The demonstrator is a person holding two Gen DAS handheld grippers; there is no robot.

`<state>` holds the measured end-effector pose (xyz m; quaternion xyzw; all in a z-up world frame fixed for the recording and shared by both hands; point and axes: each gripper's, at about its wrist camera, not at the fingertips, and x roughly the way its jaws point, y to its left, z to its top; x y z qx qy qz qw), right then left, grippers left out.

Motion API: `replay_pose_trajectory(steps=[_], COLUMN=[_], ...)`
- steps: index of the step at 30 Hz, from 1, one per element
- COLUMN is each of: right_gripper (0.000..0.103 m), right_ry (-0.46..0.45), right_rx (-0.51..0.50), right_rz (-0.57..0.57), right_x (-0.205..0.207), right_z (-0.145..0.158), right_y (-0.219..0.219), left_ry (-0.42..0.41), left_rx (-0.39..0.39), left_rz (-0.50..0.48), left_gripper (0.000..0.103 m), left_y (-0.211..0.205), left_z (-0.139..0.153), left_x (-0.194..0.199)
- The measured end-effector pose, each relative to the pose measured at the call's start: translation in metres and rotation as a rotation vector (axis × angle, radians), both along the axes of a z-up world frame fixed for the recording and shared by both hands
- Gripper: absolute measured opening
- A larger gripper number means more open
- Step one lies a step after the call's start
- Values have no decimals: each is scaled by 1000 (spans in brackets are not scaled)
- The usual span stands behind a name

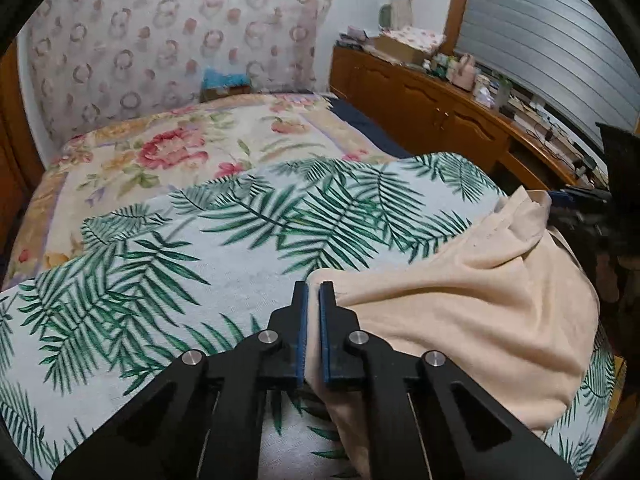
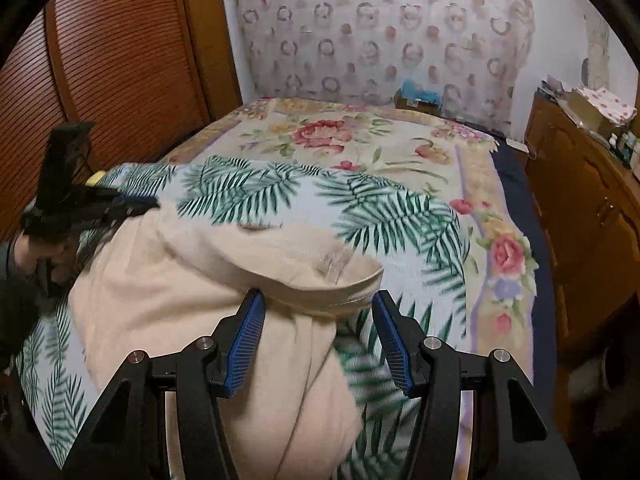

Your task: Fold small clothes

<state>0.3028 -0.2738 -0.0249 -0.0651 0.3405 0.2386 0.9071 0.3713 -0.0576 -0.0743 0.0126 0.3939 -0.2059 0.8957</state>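
Note:
A cream garment (image 1: 460, 312) lies rumpled on a palm-leaf printed cloth (image 1: 200, 240) spread over the bed. My left gripper (image 1: 314, 292) is shut on the garment's near left edge, and cream fabric shows between its blue pads. In the right wrist view the same garment (image 2: 192, 280) has a folded hem lying between the fingers of my right gripper (image 2: 318, 300). That gripper is open: the hem rests against the left pad and stands apart from the right one. My left gripper (image 2: 132, 204) shows at the garment's far left corner, held by a hand.
A floral blanket (image 1: 160, 152) covers the bed beyond the leaf cloth (image 2: 380, 208). A wooden cabinet (image 1: 420, 108) cluttered with small items runs along the right side. A slatted wooden door (image 2: 120, 60) stands at the left, and a patterned curtain (image 2: 380, 32) hangs behind the bed.

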Motion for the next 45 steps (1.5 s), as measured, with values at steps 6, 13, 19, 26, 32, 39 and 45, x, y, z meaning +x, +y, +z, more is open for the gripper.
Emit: replay_pose_trajectory(steps=[6,13,19,26,32,39,45], right_gripper=[3,67,71,71,71,42,15], right_ry=[-66,-18,87,149,140,160,126], right_rx=[70,49,53,100,94,107,78], right_rz=[-219,-143,-93,-98,-89,-24,19], right_x=[18,-6,-9,5,4,-3,-8], right_z=[17,9,-9,-18,-22,-26,-24], right_y=[-25,-20,-19,-25,-15,-5,1], left_ry=[-86,-24,56,46,59,102,125], left_rx=[55,-7,-69,-166,-180,-128,-188], left_rz=[119,97,59,75,4,12,-27], left_gripper=[6,45,45,46,66,66,18], left_y=[18,30,29,39,26,11,9], left_z=[10,7,-7,4,1,-13,-14], left_x=[-7,-22,-35,-42,-47,-36,-36])
